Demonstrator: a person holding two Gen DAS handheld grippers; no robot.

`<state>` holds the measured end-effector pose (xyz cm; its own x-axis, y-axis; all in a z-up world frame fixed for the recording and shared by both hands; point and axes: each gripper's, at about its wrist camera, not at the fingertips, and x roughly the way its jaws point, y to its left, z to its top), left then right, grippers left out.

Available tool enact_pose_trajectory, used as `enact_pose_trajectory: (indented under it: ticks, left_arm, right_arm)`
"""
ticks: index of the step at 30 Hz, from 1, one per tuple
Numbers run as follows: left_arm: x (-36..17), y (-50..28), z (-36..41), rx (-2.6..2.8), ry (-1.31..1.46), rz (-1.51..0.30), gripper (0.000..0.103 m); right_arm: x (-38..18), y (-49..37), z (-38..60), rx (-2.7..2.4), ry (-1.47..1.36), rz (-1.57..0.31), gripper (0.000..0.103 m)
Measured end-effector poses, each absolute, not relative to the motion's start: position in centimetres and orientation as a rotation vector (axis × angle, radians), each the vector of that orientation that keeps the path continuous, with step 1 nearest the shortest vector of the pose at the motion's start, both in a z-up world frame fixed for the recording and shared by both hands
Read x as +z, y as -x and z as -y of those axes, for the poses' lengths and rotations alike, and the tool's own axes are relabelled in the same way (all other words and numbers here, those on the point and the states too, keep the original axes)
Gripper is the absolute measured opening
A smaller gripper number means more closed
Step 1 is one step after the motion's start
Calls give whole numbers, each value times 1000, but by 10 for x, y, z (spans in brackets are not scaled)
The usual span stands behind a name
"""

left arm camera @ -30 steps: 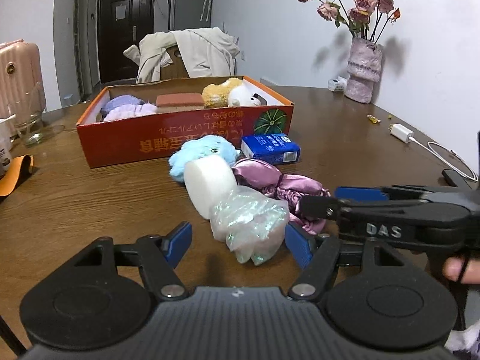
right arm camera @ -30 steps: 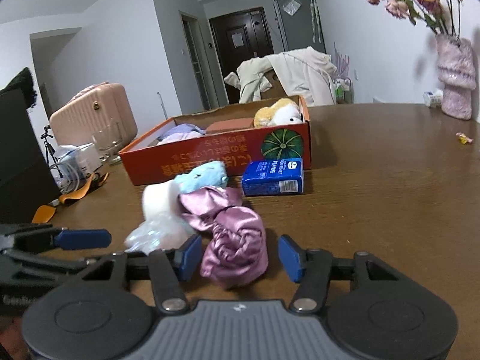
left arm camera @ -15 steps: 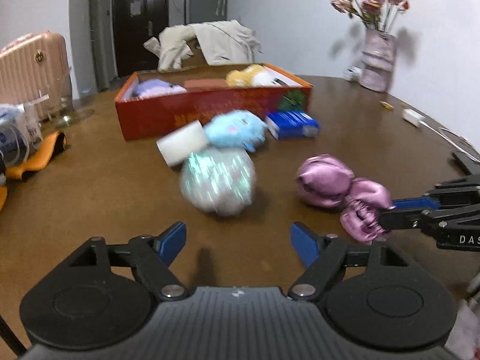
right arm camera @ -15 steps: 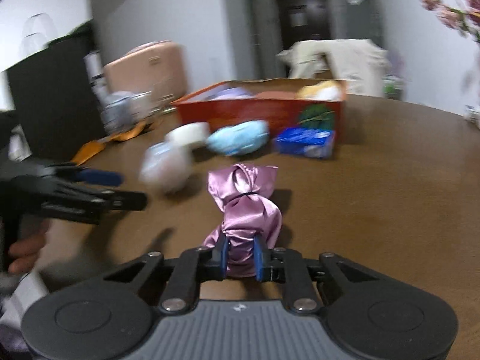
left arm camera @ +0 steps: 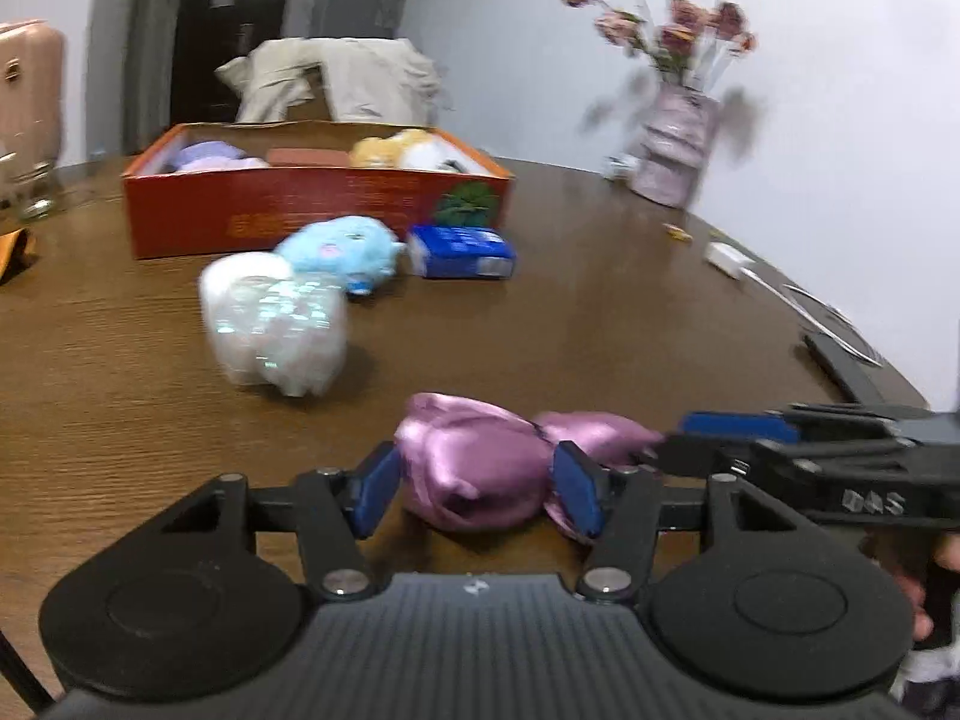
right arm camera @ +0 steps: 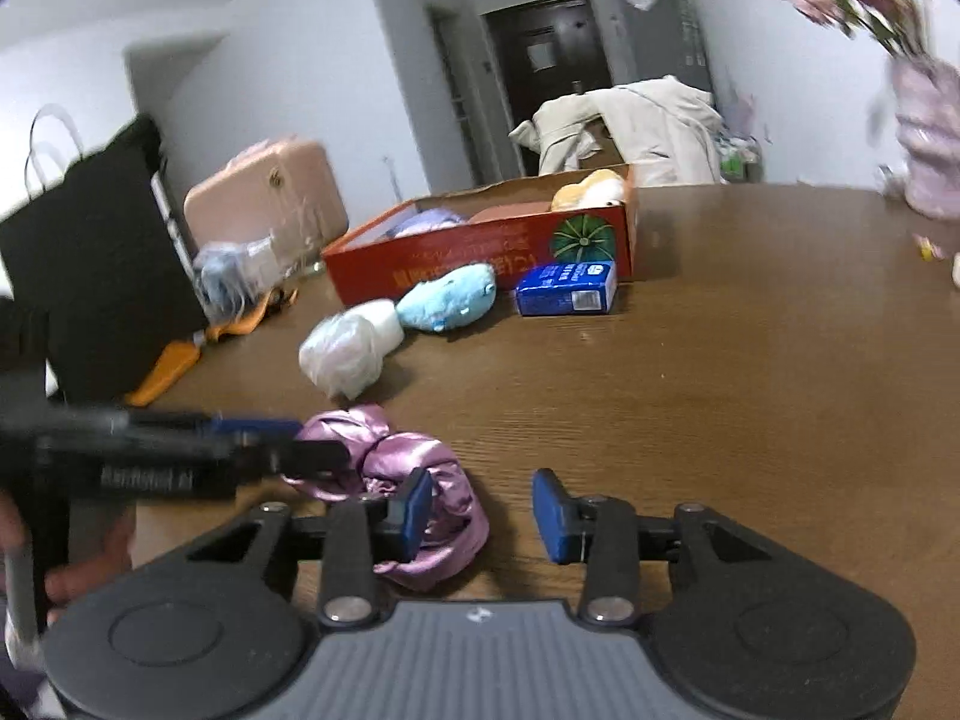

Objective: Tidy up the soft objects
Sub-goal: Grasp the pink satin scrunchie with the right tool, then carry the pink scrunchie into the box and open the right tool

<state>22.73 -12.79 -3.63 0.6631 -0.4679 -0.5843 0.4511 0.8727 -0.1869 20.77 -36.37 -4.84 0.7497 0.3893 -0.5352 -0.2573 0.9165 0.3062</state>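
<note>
Near the red box (left arm camera: pixel 312 204) | left gripper (left arm camera: pixel 474 489) closing around purple satin bundle (left arm camera: pixel 480 468) | right gripper (right arm camera: pixel 483 513) opening, bundle beside it, part hidden | background blurred

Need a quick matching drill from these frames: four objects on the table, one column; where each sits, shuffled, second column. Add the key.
Things:
1. purple satin pouch
2. yellow plush toy
3. blue tissue pack
4. light blue plush

Places:
A. inside the red box
B. between the left gripper fingers, which are closing
C. on the table, by the box's melon-picture corner
D. in front of the box, against the shiny white bundle

Pairs: 1-B, 2-A, 3-C, 4-D
</note>
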Motion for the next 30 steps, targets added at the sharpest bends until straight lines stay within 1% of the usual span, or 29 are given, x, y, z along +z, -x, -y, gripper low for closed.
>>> enact_pose_trajectory:
  ticks: [4, 6, 8, 9, 10, 12, 14, 18, 21, 24, 27, 30]
  left_arm:
    - [-41, -226, 132, -511, -16, -647, 59]
    - [-45, -230, 136, -492, -45, -651, 58]
    - [-48, -230, 140, -489, -90, -636, 51]
    - [-49, -229, 142, -505, -102, -627, 43]
    - [-49, -228, 144, -516, -115, -619, 39]
    - [-50, -228, 145, -522, -129, -610, 34]
    - [-50, -230, 144, -522, -119, -620, 31]
    - [-39, -231, 141, -536, -98, -625, 18]
    - [-18, -239, 136, -549, -51, -592, 18]
    - [11, -265, 128, -567, 9, -546, 18]
    - [36, -310, 121, -572, 65, -517, 18]
    - [53, -361, 117, -557, 81, -512, 18]
  right_arm:
    - [-65, -220, 359, 322, -277, -654, 37]
    - [-69, -223, 357, 304, -270, -661, 33]
    - [-70, -224, 357, 311, -273, -661, 20]
    - [-70, -225, 356, 316, -277, -661, 17]
    - [-70, -225, 356, 311, -272, -663, 13]
    - [-69, -226, 354, 304, -256, -664, 10]
    - [-68, -228, 353, 309, -257, -666, 8]
    - [-58, -228, 350, 324, -253, -656, 7]
    - [-36, -236, 350, 354, -247, -608, 7]
    - [-7, -263, 351, 393, -227, -545, 7]
    - [22, -303, 348, 417, -194, -484, 7]
    - [40, -356, 342, 432, -172, -467, 7]
